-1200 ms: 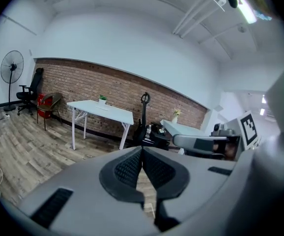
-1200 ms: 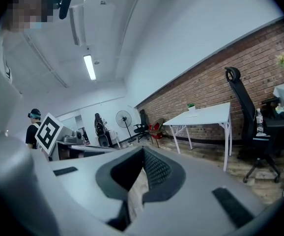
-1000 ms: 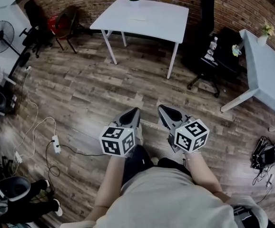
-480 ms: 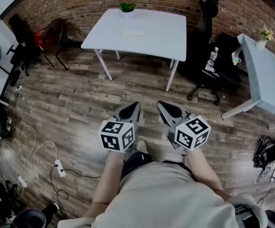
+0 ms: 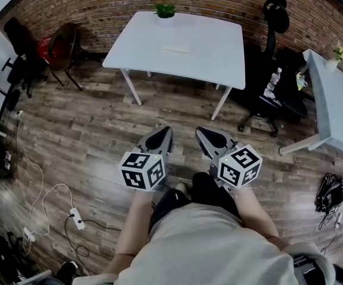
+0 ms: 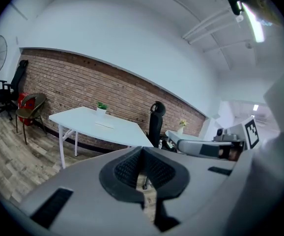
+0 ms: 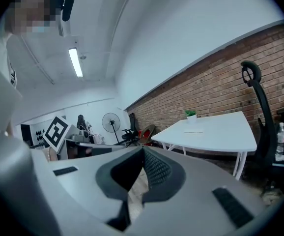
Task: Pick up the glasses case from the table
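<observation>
the head camera looks steeply down from above the person onto the left gripper (image 5: 165, 132), right gripper (image 5: 200, 132) and wood floor (image 5: 94, 123), while each gripper camera rides low behind its own jaws, facing nearly level toward the distant white table (image 5: 213, 43) and brick wall (image 5: 118, 2), which all three views share.

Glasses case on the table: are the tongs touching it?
Apart. The head view shows the left tongs and right tongs over the wooden floor, far from the glasses case on the white table.

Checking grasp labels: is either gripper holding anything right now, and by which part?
Nothing is held: left gripper and right gripper are both shut and empty.
</observation>
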`<action>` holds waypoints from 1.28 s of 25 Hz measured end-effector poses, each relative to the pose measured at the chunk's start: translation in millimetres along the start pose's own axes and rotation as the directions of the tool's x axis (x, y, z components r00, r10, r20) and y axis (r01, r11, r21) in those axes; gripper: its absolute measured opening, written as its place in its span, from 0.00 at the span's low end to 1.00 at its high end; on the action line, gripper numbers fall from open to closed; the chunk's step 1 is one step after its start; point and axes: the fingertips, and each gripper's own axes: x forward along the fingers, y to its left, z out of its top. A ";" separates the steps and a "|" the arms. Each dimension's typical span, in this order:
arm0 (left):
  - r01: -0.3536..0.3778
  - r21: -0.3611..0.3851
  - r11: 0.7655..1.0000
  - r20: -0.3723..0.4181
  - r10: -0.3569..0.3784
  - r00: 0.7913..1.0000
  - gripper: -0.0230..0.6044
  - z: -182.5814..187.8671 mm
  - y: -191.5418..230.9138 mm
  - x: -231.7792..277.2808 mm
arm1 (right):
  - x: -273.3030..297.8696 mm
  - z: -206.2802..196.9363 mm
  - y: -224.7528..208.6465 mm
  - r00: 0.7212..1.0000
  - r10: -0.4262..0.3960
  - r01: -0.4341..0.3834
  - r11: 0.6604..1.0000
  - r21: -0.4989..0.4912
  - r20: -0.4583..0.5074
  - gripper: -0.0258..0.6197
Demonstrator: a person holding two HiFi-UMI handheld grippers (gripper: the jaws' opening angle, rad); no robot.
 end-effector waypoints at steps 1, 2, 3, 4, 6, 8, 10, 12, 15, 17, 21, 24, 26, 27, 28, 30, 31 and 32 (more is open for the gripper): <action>0.000 -0.008 1.000 0.001 0.000 1.000 0.05 0.9 6.3 3.0 | 7.5 0.8 -2.9 1.000 0.003 -0.003 1.000 -0.001 -0.006 0.04; -0.002 -0.012 1.000 -0.002 0.002 1.000 0.05 1.3 13.1 6.3 | 15.2 1.8 -5.9 1.000 0.007 -0.007 1.000 -0.003 -0.011 0.04; -0.006 -0.013 1.000 -0.007 0.006 1.000 0.05 1.9 20.2 10.2 | 23.1 3.2 -9.2 1.000 0.012 -0.012 1.000 -0.005 -0.014 0.04; -0.012 -0.012 1.000 -0.013 0.012 1.000 0.05 3.5 27.2 14.8 | 31.2 5.2 -13.2 1.000 0.017 -0.017 1.000 -0.007 -0.017 0.04; -0.020 -0.014 1.000 -0.020 0.020 1.000 0.05 10.2 39.5 25.9 | 47.1 11.9 -23.9 0.999 0.026 -0.026 1.000 -0.010 -0.021 0.04; -0.029 -0.017 0.999 -0.021 0.028 0.999 0.05 19.2 51.7 38.0 | 63.4 19.4 -36.2 0.999 0.036 -0.037 0.999 -0.012 -0.024 0.04; -0.051 -0.024 0.998 -0.012 0.051 0.999 0.05 30.4 68.3 51.1 | 83.1 27.4 -50.4 0.999 0.049 -0.050 0.999 -0.012 -0.022 0.04; -0.074 -0.043 0.996 0.005 0.074 0.997 0.05 43.8 85.8 66.2 | 105.1 37.1 -66.8 0.998 0.060 -0.060 0.998 -0.012 -0.020 0.04; -0.092 -0.053 0.994 0.013 0.093 0.996 0.05 62.3 107.8 95.0 | 136.5 56.3 -91.5 0.996 0.087 -0.087 0.996 -0.022 -0.010 0.04; -0.105 -0.052 0.993 0.012 0.106 0.994 0.05 75.9 122.2 118.0 | 156.3 70.0 -111.6 0.995 0.100 -0.101 0.994 -0.032 -0.006 0.04; -0.127 -0.056 0.990 0.018 0.128 0.992 0.05 103.4 145.3 162.7 | 193.7 92.9 -156.0 0.993 0.121 -0.122 0.992 -0.029 -0.013 0.04; -0.142 -0.065 0.988 0.018 0.144 0.989 0.05 123.0 161.0 195.1 | 217.5 112.6 -183.8 0.990 0.142 -0.142 0.989 -0.036 -0.016 0.04; -0.149 -0.068 0.987 0.023 0.151 0.988 0.05 137.4 169.6 216.1 | 232.0 124.6 -202.7 0.988 0.151 -0.151 0.988 -0.040 -0.018 0.04; -0.153 -0.068 0.986 0.025 0.155 0.988 0.05 143.8 173.6 226.1 | 238.6 129.2 -212.0 0.988 0.154 -0.155 0.987 -0.041 -0.020 0.04; -0.157 -0.067 0.985 0.027 0.159 0.987 0.05 149.5 177.5 235.6 | 244.9 133.1 -220.9 0.987 0.158 -0.159 0.986 -0.041 -0.021 0.04; -0.166 -0.068 0.984 0.029 0.168 0.985 0.05 159.3 184.8 253.1 | 256.6 140.2 -237.1 0.986 0.167 -0.168 0.985 -0.040 -0.023 0.04; -0.170 -0.069 0.983 0.030 0.173 0.984 0.05 163.6 188.0 261.1 | 261.7 143.6 -244.6 0.985 0.171 -0.172 0.984 -0.040 -0.023 0.04; -0.175 -0.070 0.982 0.031 0.177 0.984 0.05 167.5 190.6 268.6 | 266.2 146.7 -251.8 0.984 0.175 -0.176 0.984 -0.041 -0.024 0.04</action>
